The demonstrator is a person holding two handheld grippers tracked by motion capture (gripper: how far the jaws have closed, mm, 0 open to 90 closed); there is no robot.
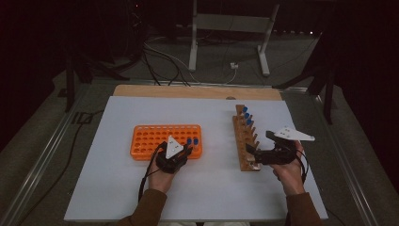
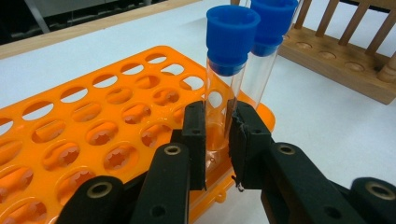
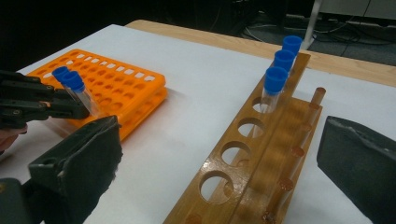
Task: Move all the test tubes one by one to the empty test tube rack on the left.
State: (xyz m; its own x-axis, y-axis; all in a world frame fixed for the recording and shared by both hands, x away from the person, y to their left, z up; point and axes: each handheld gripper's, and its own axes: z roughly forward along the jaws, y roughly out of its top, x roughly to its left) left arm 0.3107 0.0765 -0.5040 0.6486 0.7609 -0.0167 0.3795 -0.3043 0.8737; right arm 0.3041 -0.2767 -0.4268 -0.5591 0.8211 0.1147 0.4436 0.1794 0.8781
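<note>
The left gripper (image 2: 217,140) has its black jaws pinched low on a clear plastic test tube with a blue screw cap (image 2: 227,70), seated upright in a corner hole of the orange plastic tube rack (image 2: 93,135); a second blue-capped tube (image 2: 266,51) stands just behind it. To finish this step well, I judge the tube should go straight down until it bottoms out, the jaws then parting gently and drawing back without brushing the neighbour.

At lower right of the high view, the right gripper (image 1: 258,151) waits with jaws wide and empty beside the wooden test-tube rack (image 3: 243,154), where three capped tubes (image 3: 275,79) remain at its far end.

Both racks rest on a white tabletop (image 1: 211,179). Along the upper edge of the high view, the dim room shows floor cables (image 1: 164,61) and a grey metal stand (image 1: 226,23).
</note>
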